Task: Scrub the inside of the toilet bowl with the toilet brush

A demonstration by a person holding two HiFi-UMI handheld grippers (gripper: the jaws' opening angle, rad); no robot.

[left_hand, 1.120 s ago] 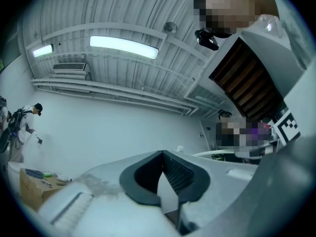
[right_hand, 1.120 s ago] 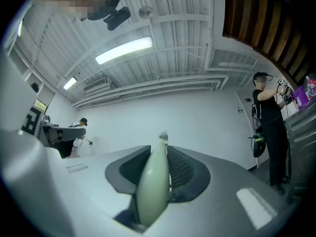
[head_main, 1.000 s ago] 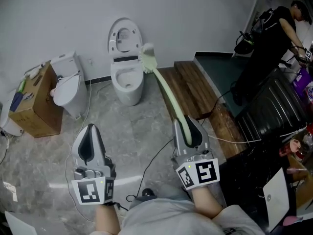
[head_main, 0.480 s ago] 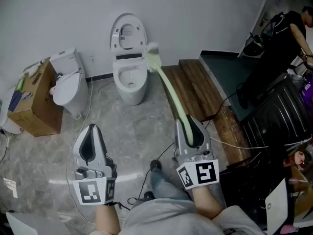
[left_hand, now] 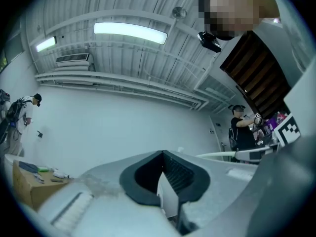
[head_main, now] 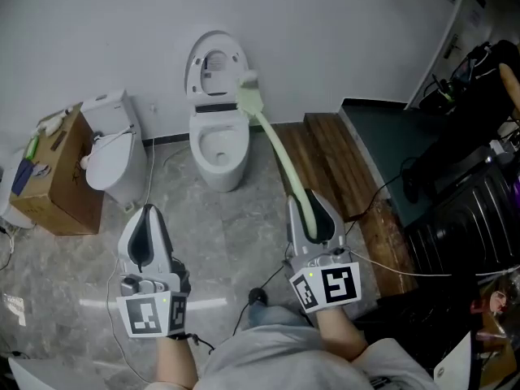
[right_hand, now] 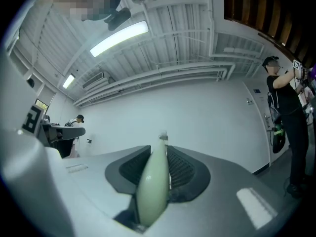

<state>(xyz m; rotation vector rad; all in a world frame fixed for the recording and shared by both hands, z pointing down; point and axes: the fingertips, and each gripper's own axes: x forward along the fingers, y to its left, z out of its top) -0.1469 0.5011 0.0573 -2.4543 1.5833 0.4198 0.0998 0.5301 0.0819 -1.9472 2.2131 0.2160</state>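
1. My right gripper (head_main: 311, 210) is clamped on the long pale green plastic toilet brush (head_main: 278, 154); in the right gripper view its handle sits pinched between my dark ribbed pads (right_hand: 183, 169)
2. The brush slants up and away from me, and its whitish head shows by the right edge of the raised lid of the white ceramic toilet (head_main: 221, 167), above the bowl's rear rim and outside the bowl
3. That toilet's bowl stands open, with seat and lid tipped upright against the wall
4. My left gripper (head_main: 148, 218) has its jaws pressed together on nothing, over the grey marbled floor (head_main: 203, 234) and well apart from the toilet
5. A second, smaller white toilet (head_main: 110, 157) stands to the left, just beside a brown cardboard box (head_main: 65, 192); a green item and a blue one lie at the box's top, too small to tell what they are
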